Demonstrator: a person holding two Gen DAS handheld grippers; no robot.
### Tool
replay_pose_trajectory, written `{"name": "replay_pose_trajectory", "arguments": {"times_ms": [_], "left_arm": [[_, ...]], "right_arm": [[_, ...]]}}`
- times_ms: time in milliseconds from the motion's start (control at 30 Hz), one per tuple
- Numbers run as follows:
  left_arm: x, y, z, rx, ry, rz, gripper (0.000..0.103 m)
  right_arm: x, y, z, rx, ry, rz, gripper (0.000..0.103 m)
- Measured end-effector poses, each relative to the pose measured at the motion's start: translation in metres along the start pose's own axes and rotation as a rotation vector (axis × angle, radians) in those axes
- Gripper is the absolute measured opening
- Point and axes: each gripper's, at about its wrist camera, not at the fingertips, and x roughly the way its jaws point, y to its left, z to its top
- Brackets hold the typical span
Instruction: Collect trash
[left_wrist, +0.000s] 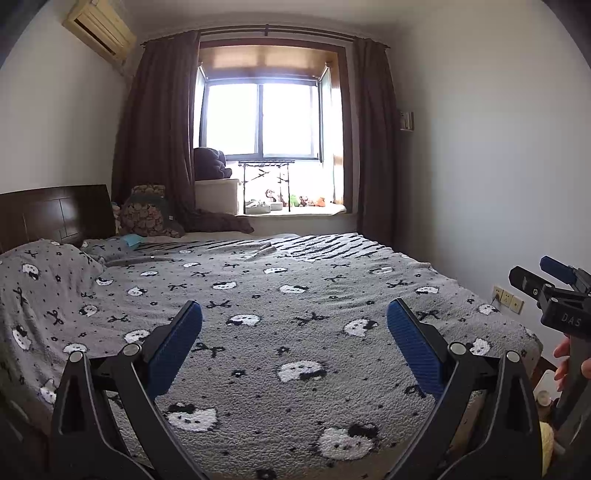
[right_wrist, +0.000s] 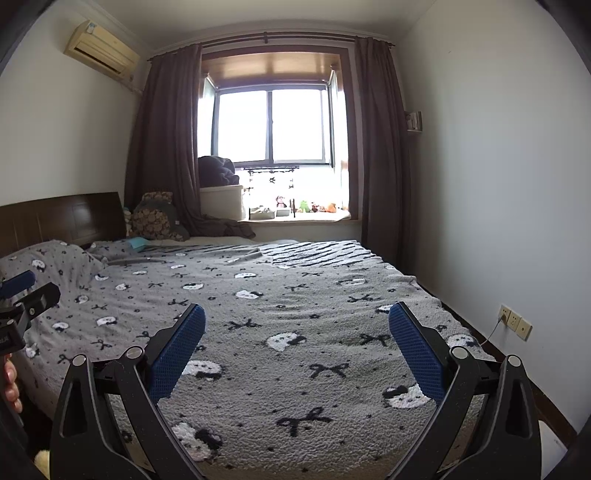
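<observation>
Both grippers, left (left_wrist: 294, 321) and right (right_wrist: 297, 325), hover empty with jaws spread wide over the bedspread (left_wrist: 280, 295). Right gripper housing reads "DAS".

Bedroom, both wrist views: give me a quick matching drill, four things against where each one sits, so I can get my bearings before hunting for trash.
Things:
1. air conditioner
2. wall sockets
3. toy figures
4. patterned cushion

Places:
A. on the window sill
B. low on the right wall
C. high on the left wall
D. at the head of the bed, beside the headboard

Pairs: 1-C, 2-B, 3-A, 4-D

Both grippers, left gripper and right gripper, hang open over the grey blanket, holding nothing.
</observation>
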Motion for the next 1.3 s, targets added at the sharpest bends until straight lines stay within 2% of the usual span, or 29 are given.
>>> {"name": "replay_pose_trajectory", "arguments": {"times_ms": [1300], "left_arm": [[-0.0050,-0.0026,0.0054,0.018,0.000,0.022,0.095]], "right_arm": [[0.0012,0.0034,-0.0008,0.001,0.004,0.009,0.100]]}}
